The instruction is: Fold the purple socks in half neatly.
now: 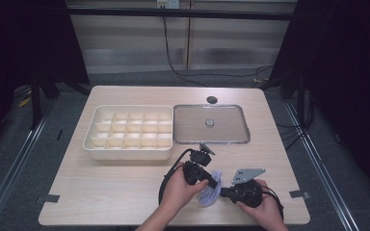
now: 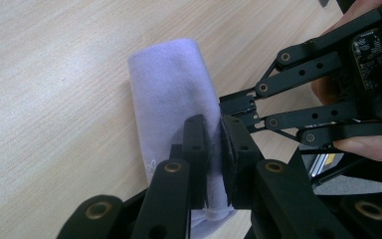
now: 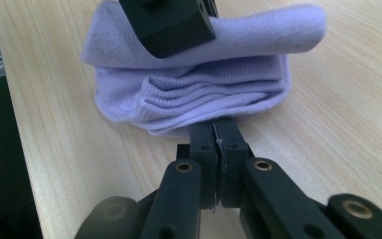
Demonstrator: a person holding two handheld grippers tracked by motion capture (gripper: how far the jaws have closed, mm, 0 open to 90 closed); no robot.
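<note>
A folded lavender sock [image 1: 211, 193] lies on the wooden table near its front edge. My left gripper [image 1: 213, 184] comes at it from the left and is shut on the fold; in the left gripper view the sock [image 2: 169, 89] runs between the two pads [image 2: 215, 149]. My right gripper [image 1: 223, 193] meets the sock from the right. Its jaws [image 3: 214, 130] are pressed together on the thin lower edge of the sock [image 3: 204, 89]. One left finger [image 3: 171, 22] rests on top of the sock. The right gripper [image 2: 236, 110] touches the sock's side.
A white box [image 1: 90, 139] divided into several compartments stands at mid-table on the left. Beside it on the right lies a clear lid [image 1: 211, 141] with a small knob. A dark round hole [image 1: 212, 100] sits behind the lid. The table's front edge is close below both hands.
</note>
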